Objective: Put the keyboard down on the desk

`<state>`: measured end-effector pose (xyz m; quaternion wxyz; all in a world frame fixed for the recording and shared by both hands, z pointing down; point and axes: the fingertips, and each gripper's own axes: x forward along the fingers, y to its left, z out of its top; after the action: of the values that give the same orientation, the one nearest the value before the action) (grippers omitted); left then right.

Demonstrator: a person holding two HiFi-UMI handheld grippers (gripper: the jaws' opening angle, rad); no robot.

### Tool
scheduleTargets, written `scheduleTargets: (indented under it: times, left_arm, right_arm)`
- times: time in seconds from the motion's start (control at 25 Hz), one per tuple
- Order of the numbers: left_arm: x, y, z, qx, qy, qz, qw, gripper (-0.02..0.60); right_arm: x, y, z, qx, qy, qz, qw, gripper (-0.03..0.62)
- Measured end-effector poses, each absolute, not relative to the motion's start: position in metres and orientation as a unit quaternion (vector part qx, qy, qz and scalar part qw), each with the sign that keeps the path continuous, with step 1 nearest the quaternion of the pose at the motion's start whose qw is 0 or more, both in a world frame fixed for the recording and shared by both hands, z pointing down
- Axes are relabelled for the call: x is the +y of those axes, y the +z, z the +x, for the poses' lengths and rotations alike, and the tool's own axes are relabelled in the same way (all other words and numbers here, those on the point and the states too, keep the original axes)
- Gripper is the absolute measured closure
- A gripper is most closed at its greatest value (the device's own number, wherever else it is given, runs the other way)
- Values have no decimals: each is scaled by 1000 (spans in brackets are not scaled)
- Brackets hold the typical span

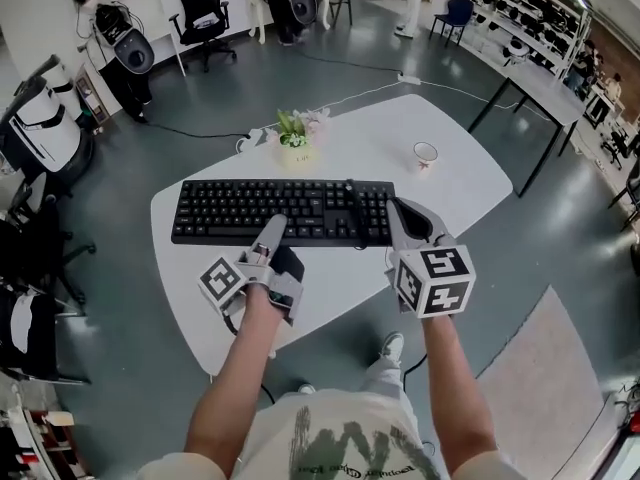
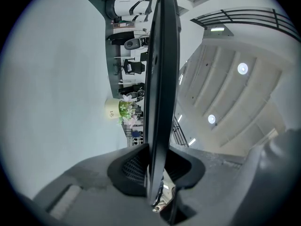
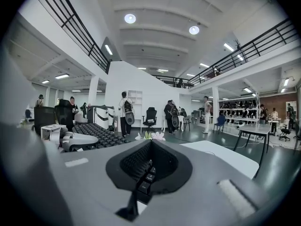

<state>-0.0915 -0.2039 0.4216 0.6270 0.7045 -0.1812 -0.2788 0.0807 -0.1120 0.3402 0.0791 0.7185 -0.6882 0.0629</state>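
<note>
A black keyboard (image 1: 280, 211) lies level over the white desk (image 1: 460, 183), held at its near edge by both grippers. My left gripper (image 1: 272, 232) is shut on the near edge left of the middle. In the left gripper view the keyboard (image 2: 160, 69) runs edge-on between the jaws of the left gripper (image 2: 157, 171), with the desk (image 2: 51, 79) to its left. My right gripper (image 1: 400, 218) is shut on the keyboard's right end. In the right gripper view, keys (image 3: 143, 185) sit inside the right gripper (image 3: 148, 166). Whether the keyboard touches the desk I cannot tell.
A small pot of flowers (image 1: 296, 138) stands on the desk behind the keyboard, and a small bowl (image 1: 425, 153) sits at the far right. Office chairs (image 1: 205, 18), a dark table (image 1: 545, 83) and cables on the floor surround the desk. People stand in the distance (image 3: 126, 109).
</note>
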Motion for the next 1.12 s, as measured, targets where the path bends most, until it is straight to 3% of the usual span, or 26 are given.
scheduleTargets:
  times: [0.52,1.12]
  left_arm:
    - [-238,435,-23,-280,-351,664,598,489]
    - [-245,439,-33,-348,-420,627,556,489]
  right_arm:
    - [-211,355,162,-786,81,606,93,595]
    - [-263,356,158,-847,77,519,82,595]
